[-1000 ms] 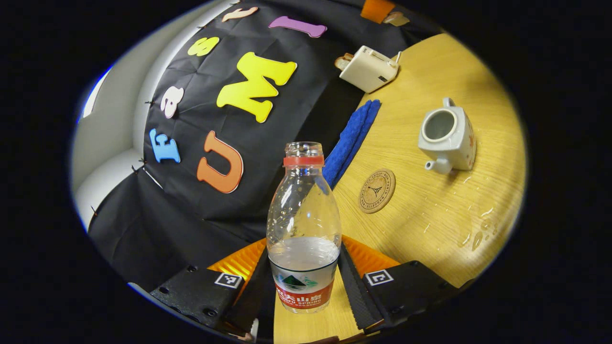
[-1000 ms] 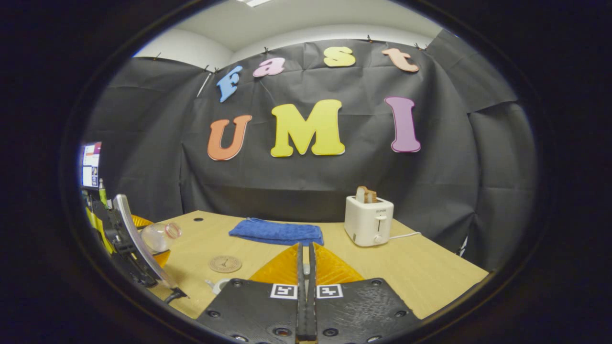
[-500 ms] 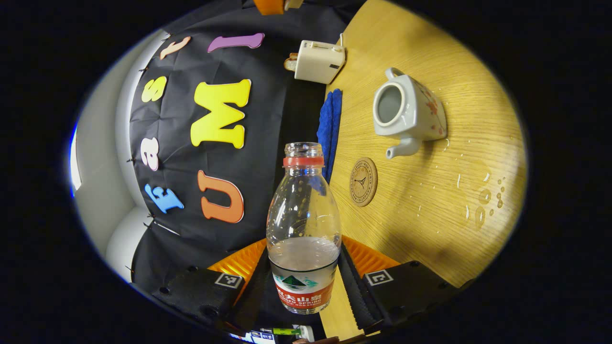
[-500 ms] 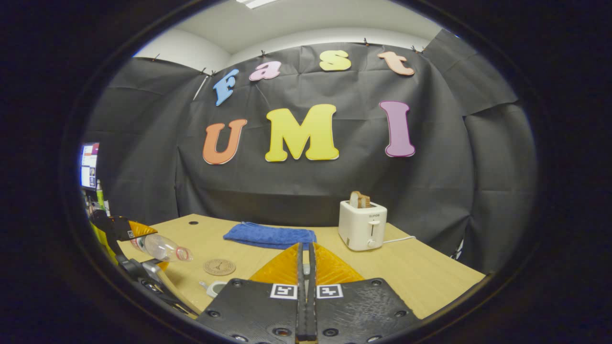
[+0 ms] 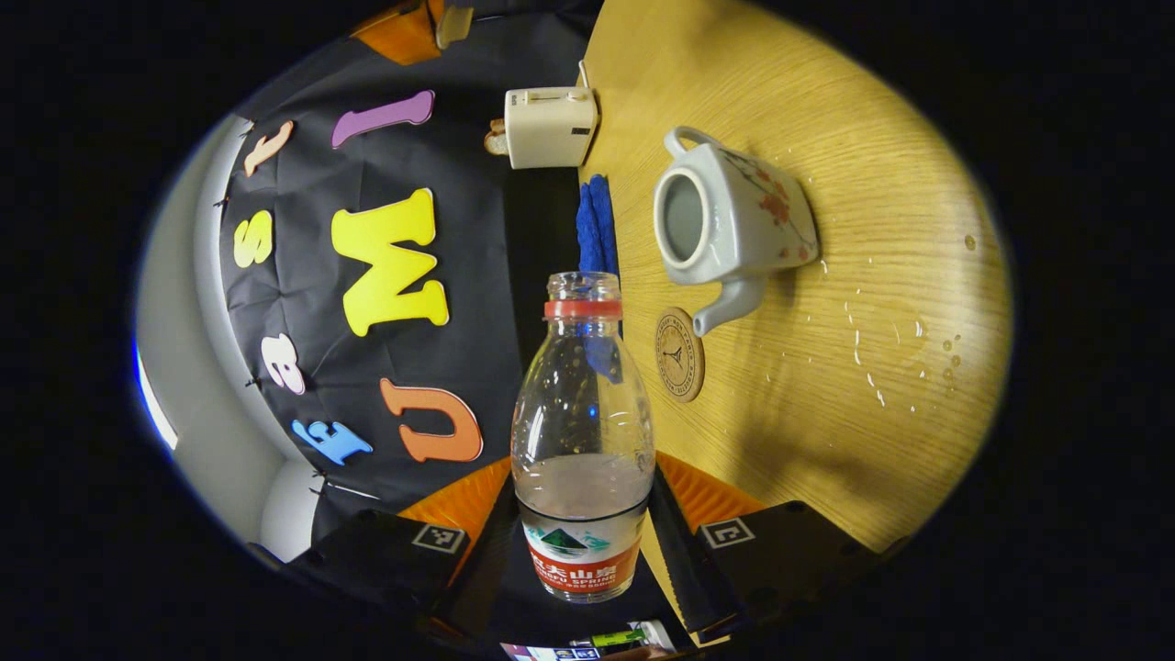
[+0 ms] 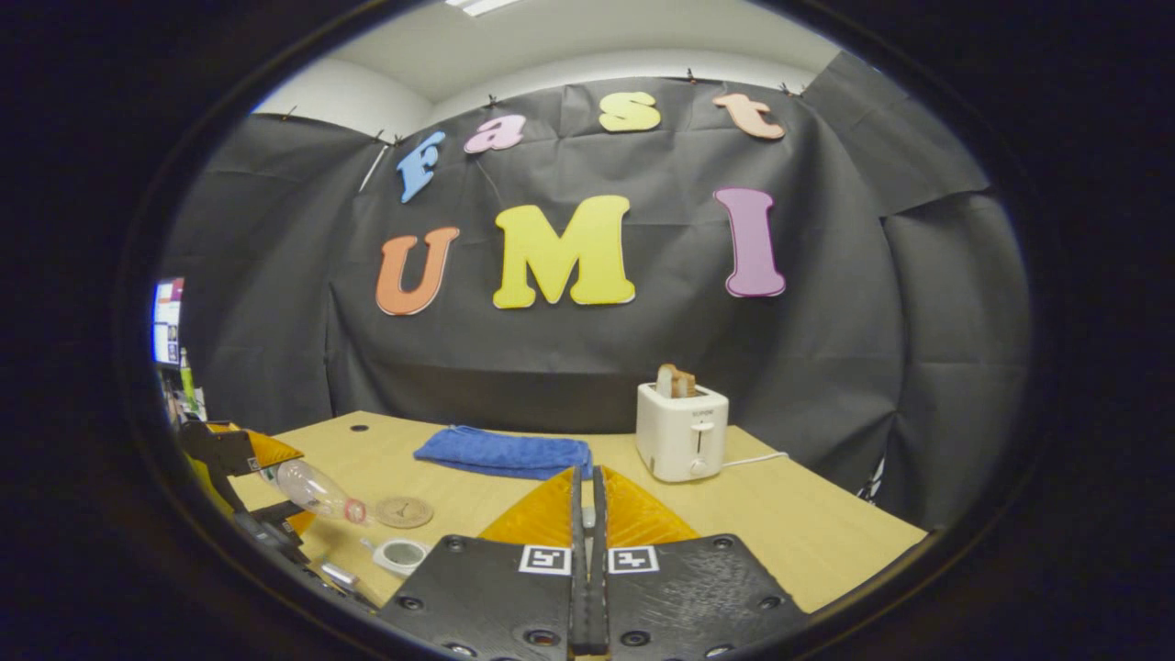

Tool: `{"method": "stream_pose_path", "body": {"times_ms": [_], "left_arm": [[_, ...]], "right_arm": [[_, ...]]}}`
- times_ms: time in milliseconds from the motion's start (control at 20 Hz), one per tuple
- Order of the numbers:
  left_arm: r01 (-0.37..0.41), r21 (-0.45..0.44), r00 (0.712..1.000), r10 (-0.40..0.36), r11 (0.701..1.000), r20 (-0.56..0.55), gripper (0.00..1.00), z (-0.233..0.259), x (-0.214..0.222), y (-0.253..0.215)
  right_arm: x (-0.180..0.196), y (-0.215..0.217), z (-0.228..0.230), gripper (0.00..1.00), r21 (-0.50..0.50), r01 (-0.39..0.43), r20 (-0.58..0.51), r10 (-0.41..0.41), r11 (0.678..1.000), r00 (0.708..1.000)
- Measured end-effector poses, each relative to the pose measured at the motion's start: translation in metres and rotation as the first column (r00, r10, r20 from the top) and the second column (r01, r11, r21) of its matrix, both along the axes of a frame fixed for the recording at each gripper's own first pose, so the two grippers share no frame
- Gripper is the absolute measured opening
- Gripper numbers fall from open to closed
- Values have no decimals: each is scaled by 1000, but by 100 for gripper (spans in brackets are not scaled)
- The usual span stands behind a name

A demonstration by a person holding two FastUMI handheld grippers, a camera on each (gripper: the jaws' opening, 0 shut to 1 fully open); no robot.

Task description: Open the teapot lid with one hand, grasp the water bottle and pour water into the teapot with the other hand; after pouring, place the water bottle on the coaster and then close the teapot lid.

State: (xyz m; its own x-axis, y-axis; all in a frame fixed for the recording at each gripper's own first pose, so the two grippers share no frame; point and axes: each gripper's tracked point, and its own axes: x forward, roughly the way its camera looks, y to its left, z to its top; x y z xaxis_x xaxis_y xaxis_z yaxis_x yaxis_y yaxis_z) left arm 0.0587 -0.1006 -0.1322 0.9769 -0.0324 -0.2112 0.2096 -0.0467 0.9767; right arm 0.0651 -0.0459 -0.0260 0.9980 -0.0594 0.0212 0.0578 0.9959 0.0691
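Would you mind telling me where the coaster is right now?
In the left gripper view, the coaster lies on the wooden table, just under the teapot spout, right of the held water bottle.

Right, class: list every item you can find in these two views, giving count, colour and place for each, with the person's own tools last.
Table: one, light wood, carries everything.
Teapot: one, white with red flower pattern, lid off, on the table beside the coaster.
Coaster: one, brown cork, round, near the teapot's spout.
Water bottle: one, clear, red neck ring, uncapped, partly full, tilted towards the teapot.
Towel: one, blue, folded, at the table's back.
Toaster: one, white, bread in its slot, right of the towel.
Water drops: several, on the table.
Left hand-held gripper: clamps the bottle.
Right hand-held gripper: fingers together, above the table.
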Motion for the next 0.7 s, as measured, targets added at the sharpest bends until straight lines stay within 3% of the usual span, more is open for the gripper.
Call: {"method": "stream_pose_path", "body": {"times_ms": [250,700], "left_arm": [[35,109,999,-33,993,-21,78,-8,-10,-10],[56,215,998,-55,975,-11,78,-9,-18,-20]], "right_arm": [[-4,-6,7,0,15,-11,17,10,1000,1000],[-6,-4,9,0,28,-27,25,26,999,999]]}}
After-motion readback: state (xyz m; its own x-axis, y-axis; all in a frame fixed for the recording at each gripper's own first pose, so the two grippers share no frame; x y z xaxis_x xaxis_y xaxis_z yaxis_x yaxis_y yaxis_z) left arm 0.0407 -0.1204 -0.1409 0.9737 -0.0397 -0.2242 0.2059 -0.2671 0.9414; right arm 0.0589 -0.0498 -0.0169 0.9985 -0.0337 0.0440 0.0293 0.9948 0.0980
